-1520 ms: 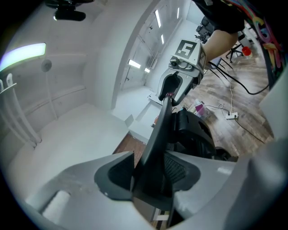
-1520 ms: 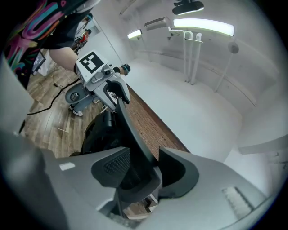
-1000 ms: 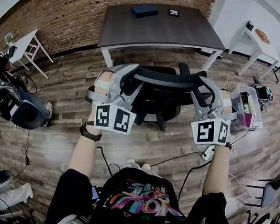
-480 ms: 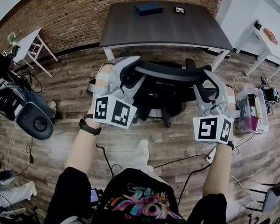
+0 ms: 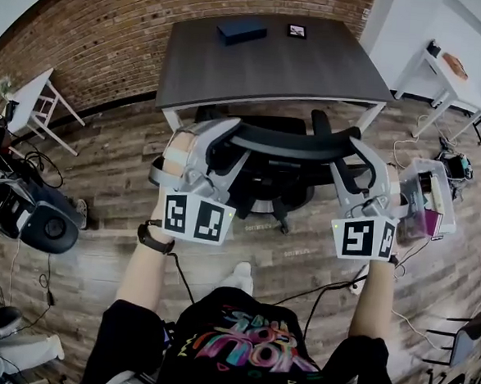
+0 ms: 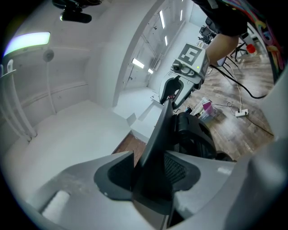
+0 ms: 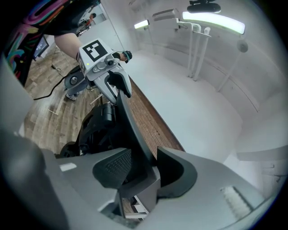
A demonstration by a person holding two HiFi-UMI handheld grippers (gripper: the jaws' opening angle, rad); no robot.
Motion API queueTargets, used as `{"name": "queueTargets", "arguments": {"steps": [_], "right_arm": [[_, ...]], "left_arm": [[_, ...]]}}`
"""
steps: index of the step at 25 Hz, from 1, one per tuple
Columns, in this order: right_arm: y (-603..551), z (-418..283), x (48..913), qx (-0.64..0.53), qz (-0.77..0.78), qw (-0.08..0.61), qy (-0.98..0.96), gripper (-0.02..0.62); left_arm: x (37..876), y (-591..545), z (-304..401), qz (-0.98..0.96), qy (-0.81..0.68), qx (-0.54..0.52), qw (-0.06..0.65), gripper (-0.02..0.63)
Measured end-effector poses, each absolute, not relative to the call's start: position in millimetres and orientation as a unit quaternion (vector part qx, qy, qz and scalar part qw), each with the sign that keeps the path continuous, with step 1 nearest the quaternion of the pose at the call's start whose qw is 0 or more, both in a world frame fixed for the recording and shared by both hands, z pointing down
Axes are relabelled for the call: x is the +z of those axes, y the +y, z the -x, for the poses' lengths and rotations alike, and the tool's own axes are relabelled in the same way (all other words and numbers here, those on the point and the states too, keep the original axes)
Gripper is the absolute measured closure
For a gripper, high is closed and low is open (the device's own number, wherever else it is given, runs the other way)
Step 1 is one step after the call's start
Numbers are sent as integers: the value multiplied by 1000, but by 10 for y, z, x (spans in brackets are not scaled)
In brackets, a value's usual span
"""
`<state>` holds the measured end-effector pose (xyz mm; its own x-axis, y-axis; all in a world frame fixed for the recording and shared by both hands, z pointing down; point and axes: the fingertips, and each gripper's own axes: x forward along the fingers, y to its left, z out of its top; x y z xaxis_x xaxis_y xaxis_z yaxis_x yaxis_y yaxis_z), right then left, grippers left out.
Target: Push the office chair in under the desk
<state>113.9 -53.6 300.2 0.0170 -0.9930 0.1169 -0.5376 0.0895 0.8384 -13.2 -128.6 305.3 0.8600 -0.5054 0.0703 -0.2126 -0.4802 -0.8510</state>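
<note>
The black office chair [image 5: 289,139] stands just short of the dark grey desk [image 5: 274,66], its seat at the desk's front edge. Both grippers clamp the top rim of its backrest. My left gripper [image 5: 221,136] is on the rim's left end and my right gripper [image 5: 354,150] on its right end. In the left gripper view the thin black backrest edge [image 6: 157,130] runs between the jaws of the left gripper [image 6: 148,173], pads against it. The right gripper view shows the same edge [image 7: 130,121] pinched in the right gripper [image 7: 144,168].
A blue box [image 5: 241,29] and a small frame [image 5: 297,30] lie on the desk. White side tables stand at left [image 5: 33,99] and right [image 5: 445,78]. A clear bin [image 5: 425,192], black equipment [image 5: 34,214], cables and a power strip [image 5: 357,284] lie on the wooden floor.
The chair has rolled forward with both grippers on its backrest, so the gap to the desk's front edge has shrunk. The person has stepped forward behind it.
</note>
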Motion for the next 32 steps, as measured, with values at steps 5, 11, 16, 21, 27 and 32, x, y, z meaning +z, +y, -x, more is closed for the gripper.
{"name": "queueTargets", "arguments": {"steps": [5, 11, 16, 21, 27, 32], "right_arm": [[-906, -1324, 2973, -284, -617, 377, -629, 423], [-1303, -1508, 2990, -279, -624, 387, -620, 423], [-1629, -1685, 2980, -277, -632, 389, -611, 423], [-1865, -1934, 2954, -275, -633, 380, -616, 419], [-2120, -2181, 2942, -284, -629, 368, -624, 419], [-2374, -2395, 2936, -304, -608, 360, -639, 419]], "left_arm": [[3035, -1635, -44, 846, 210, -154, 465, 420], [3039, -2010, -219, 849, 202, -147, 466, 420], [3027, -2314, -378, 849, 204, -144, 467, 420], [3003, -2512, -614, 851, 206, -142, 461, 421], [3001, -2742, -855, 848, 217, -144, 462, 420], [2998, -2963, -1048, 845, 238, -154, 455, 420]]}}
